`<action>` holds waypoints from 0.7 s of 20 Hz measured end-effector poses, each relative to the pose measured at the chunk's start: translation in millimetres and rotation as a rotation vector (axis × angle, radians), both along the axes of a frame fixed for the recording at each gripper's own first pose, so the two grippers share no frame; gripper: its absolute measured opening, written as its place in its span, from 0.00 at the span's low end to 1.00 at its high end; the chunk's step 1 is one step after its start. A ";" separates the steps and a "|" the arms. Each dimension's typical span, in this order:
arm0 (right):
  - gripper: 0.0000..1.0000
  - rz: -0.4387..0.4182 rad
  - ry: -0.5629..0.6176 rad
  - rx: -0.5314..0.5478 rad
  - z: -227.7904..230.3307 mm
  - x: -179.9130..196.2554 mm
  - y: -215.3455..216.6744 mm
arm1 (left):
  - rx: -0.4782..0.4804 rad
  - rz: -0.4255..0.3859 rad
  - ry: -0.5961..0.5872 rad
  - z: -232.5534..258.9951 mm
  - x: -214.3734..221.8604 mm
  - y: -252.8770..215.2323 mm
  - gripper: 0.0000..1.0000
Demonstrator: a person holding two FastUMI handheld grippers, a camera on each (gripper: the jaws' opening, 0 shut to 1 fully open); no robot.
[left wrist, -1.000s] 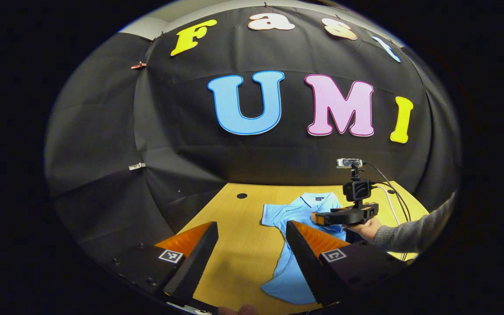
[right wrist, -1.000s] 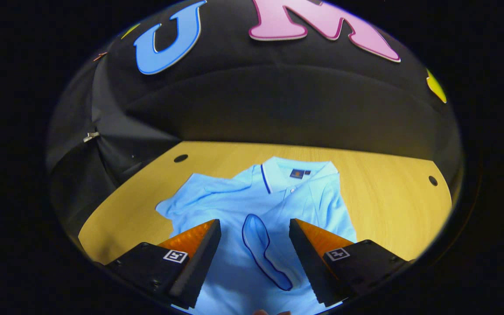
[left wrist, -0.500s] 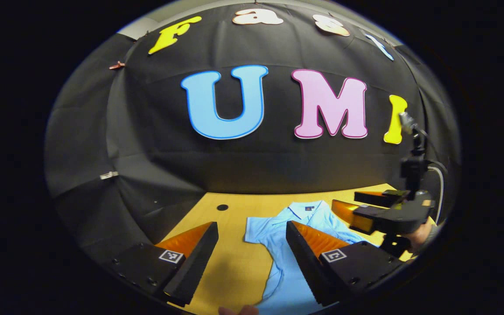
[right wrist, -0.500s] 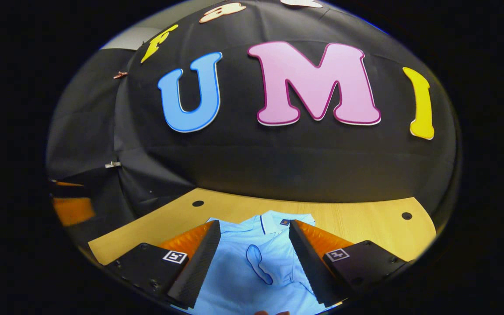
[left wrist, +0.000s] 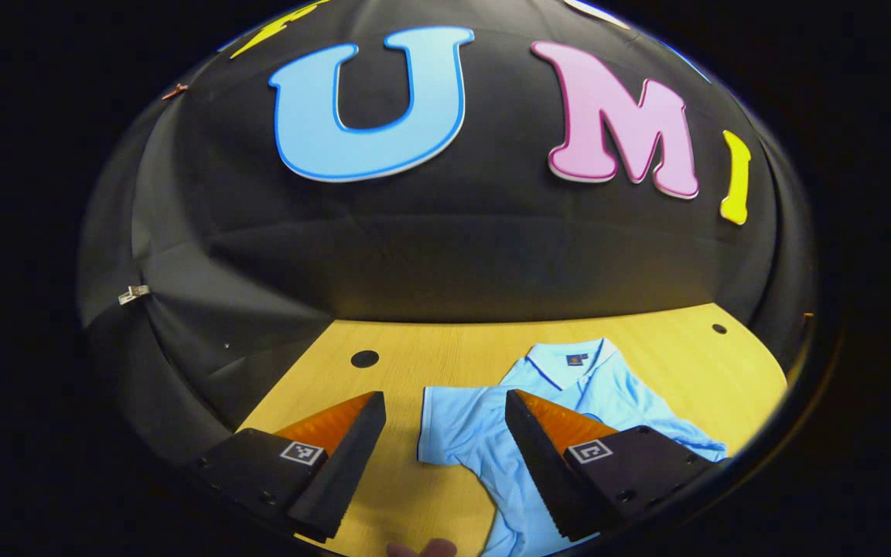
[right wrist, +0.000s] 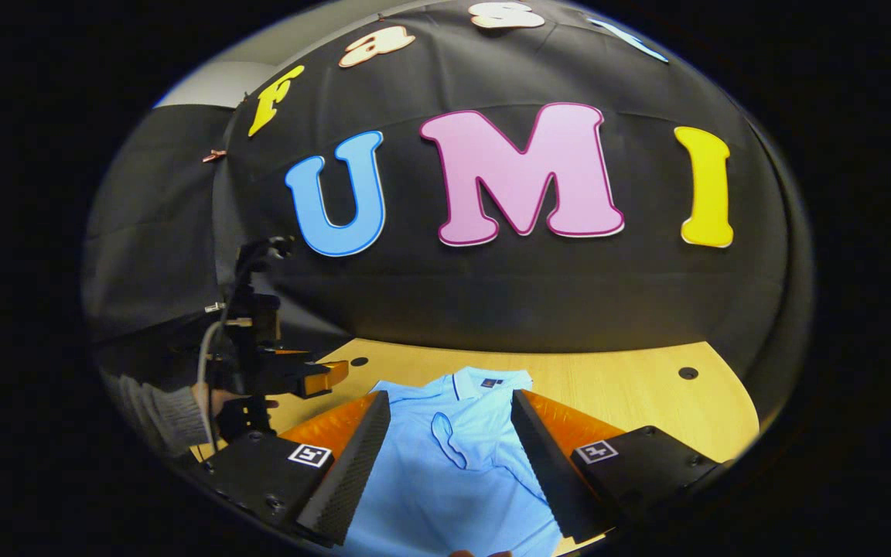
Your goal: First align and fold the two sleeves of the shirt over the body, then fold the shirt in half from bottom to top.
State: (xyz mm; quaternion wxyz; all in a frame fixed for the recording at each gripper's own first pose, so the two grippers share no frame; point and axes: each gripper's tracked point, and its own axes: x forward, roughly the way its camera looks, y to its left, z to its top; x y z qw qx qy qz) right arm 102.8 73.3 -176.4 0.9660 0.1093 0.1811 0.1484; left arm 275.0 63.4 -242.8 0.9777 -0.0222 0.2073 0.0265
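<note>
A light blue polo shirt lies flat on the wooden table, collar toward the wall. Its left sleeve is spread out on the table, and my left gripper hovers open above it with nothing between the fingers. In the right gripper view the shirt has its other sleeve folded over the body, dark-edged cuff showing. My right gripper is open above the shirt's chest. The left gripper also shows at the left, held by a hand with a grey sleeve.
The table has small round holes near the back corners. The black cloth wall rises just behind the table's far edge. Bare wood lies to the right of the shirt. A cable hangs from the left gripper.
The left gripper has moved in toward the spread left sleeve and tilted down. The right gripper has drawn back from the shirt, leaving the right sleeve folded on the body.
</note>
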 end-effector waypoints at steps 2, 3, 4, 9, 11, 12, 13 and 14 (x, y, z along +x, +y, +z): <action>0.98 -0.028 0.016 0.007 -0.7 -6.9 -14.9 | -0.005 0.002 0.050 -23.1 20.7 2.3 0.99; 0.98 -0.041 0.025 0.008 -2.9 -10.1 -21.8 | 0.005 0.003 0.082 -34.3 32.9 5.5 0.99; 0.98 -0.053 0.035 0.007 -5.0 -13.2 -29.3 | 0.015 -0.002 0.111 -47.2 40.6 7.6 0.99; 0.98 -0.118 0.084 0.016 -12.5 -30.4 -64.9 | 0.025 -0.025 0.288 -110.5 63.1 8.7 0.99; 0.98 -0.139 0.100 0.026 -14.2 -33.9 -74.6 | 0.026 -0.019 0.363 -134.0 62.1 11.4 0.99; 0.98 -0.145 0.108 0.033 -14.6 -35.2 -77.3 | 0.030 -0.014 0.395 -143.0 61.7 12.3 0.99; 0.98 -0.151 0.114 0.038 -15.6 -36.1 -79.5 | 0.041 -0.013 0.410 -146.6 61.3 15.7 0.99; 0.98 -0.154 0.118 0.042 -16.4 -37.3 -81.4 | 0.042 -0.021 0.419 -150.8 62.5 13.1 0.99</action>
